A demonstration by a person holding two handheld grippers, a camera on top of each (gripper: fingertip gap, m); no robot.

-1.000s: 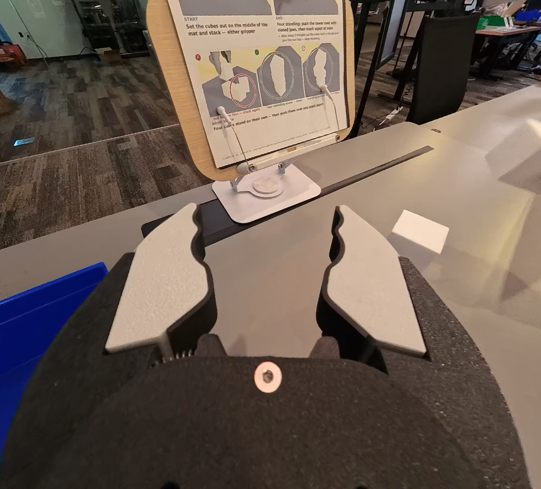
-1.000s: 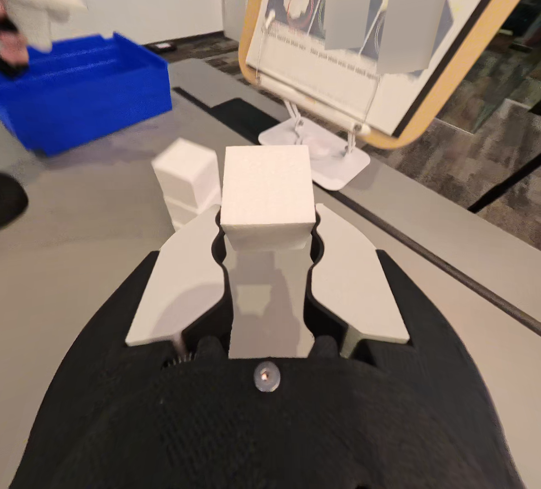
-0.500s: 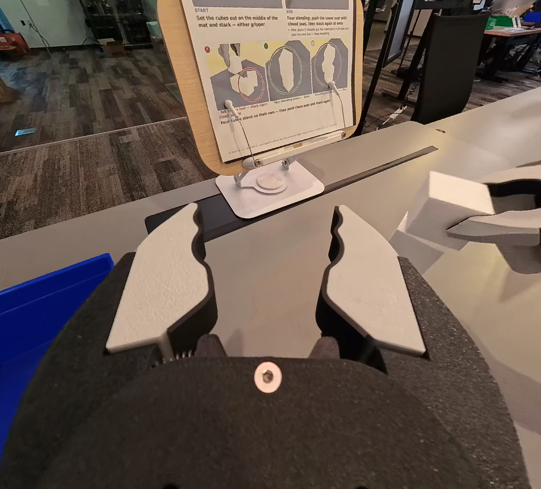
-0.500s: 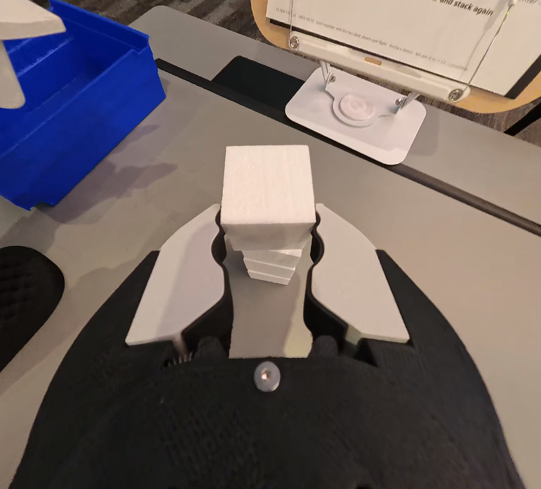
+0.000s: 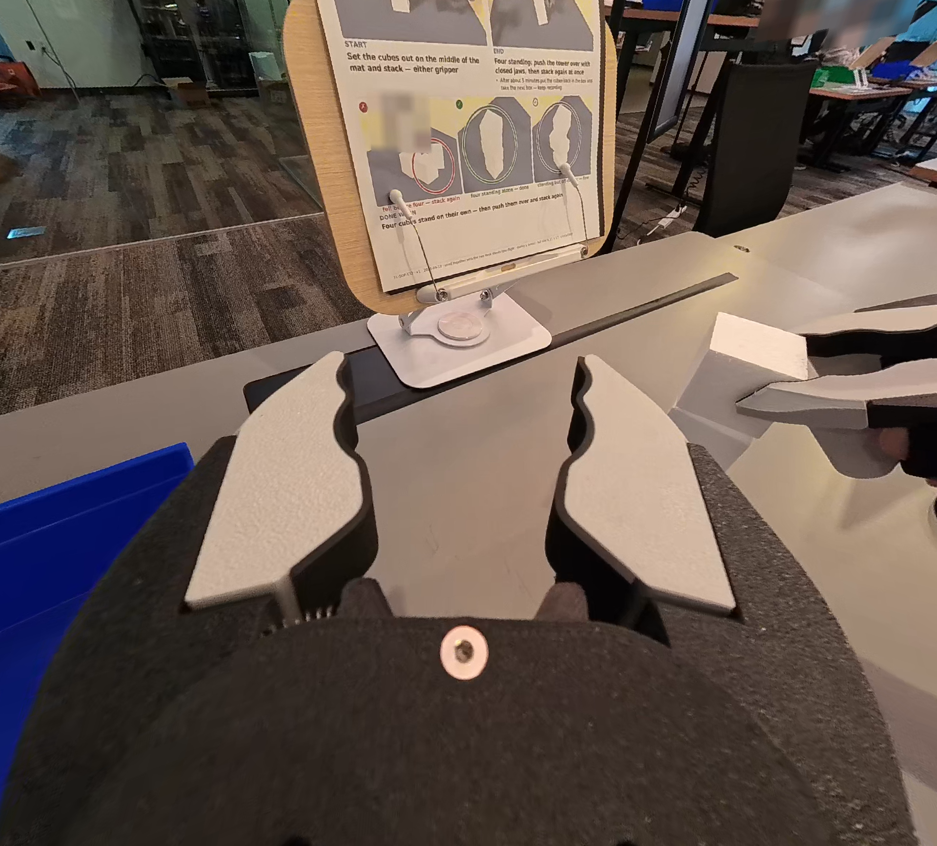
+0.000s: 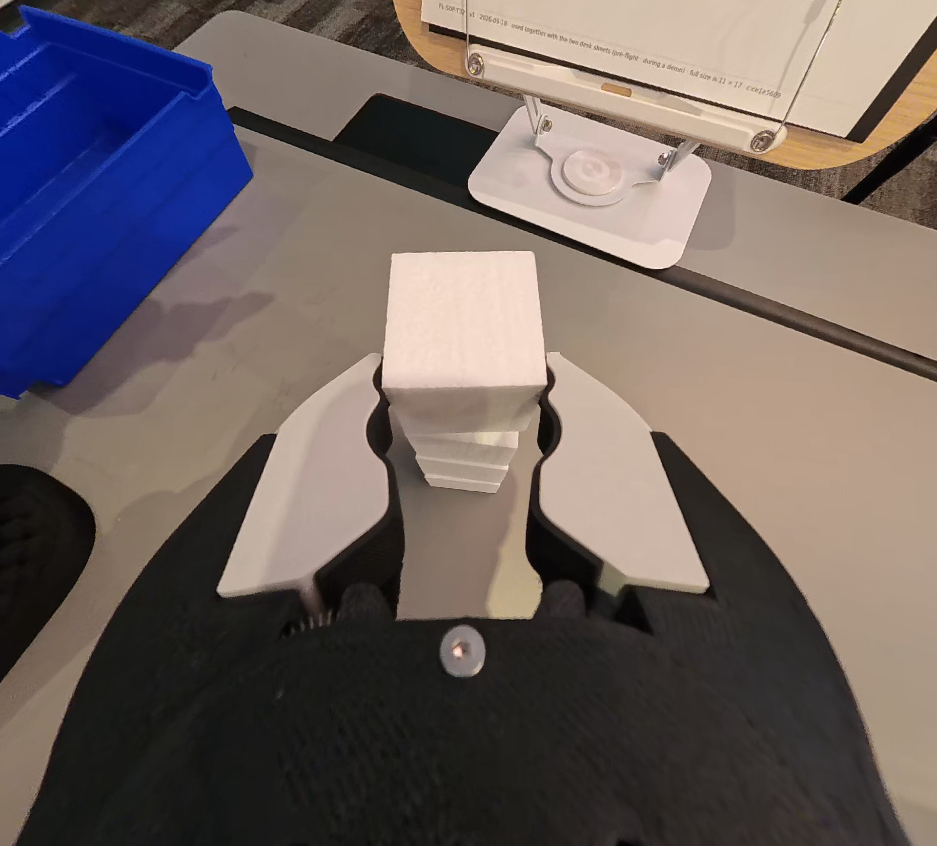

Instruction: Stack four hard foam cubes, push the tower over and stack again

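Note:
My right gripper [image 6: 464, 358] is shut on a white foam cube [image 6: 461, 315], with both pads against its sides. The cube sits directly over a stack of white foam cubes [image 6: 464, 462] on the grey table [image 6: 710, 416]. I cannot tell whether it touches the stack. In the left wrist view the same cube [image 5: 755, 350] shows at the right between the right gripper's fingers [image 5: 836, 396]. My left gripper [image 5: 459, 360] is open and empty, low over the table to the left of the stack.
A blue bin [image 6: 101, 162] stands at the left and also shows in the left wrist view [image 5: 76, 543]. An instruction board on a white stand [image 6: 588, 193] is at the table's far edge, behind a dark strip [image 6: 760, 304].
My right gripper carried the cube from beside the stack to right above it and tilted downward. The left gripper stayed open and hardly moved.

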